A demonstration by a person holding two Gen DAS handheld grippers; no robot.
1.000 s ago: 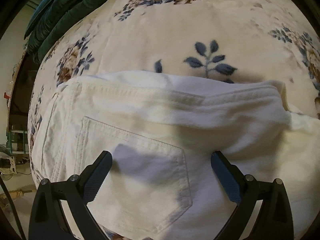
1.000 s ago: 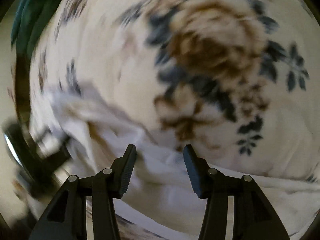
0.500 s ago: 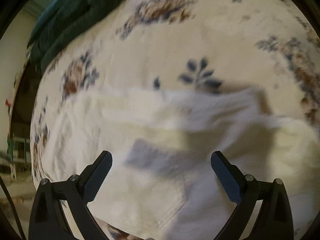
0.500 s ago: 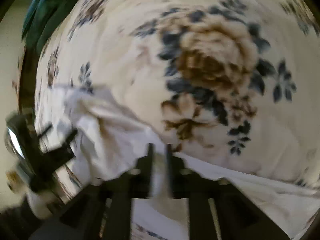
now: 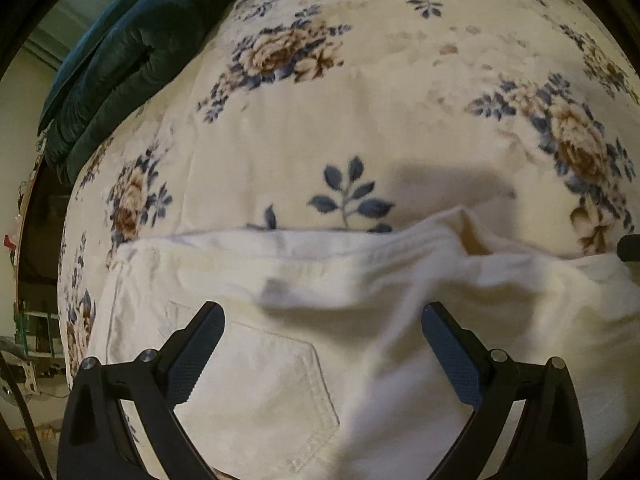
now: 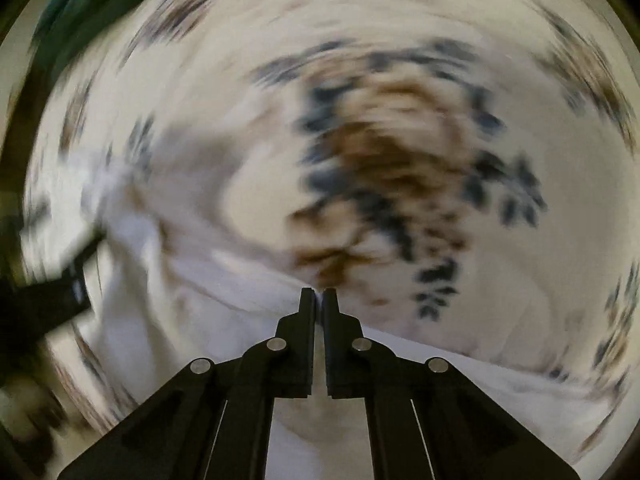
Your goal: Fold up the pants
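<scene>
We see the white pants lying on a cream blanket printed with blue and brown flowers. The waistband runs across the left wrist view, and a stitched back pocket faces up toward its lower left. Toward the right the waistband rises into a soft ridge with folds running down from it.

Our left gripper hangs above the pants near the pocket, its jaws spread wide and nothing between them; the blue ribbed pads are clear of the cloth.

Our right gripper has its jaws pressed together, and a thin sliver of white cloth shows between the tips, so it is pinching an edge of the pants. That view is smeared with blur, so we cannot tell which part of the garment it holds. The other gripper shows dark at its left edge.

A dark teal quilted cushion lies at the blanket's far left corner, well apart from the pants.
</scene>
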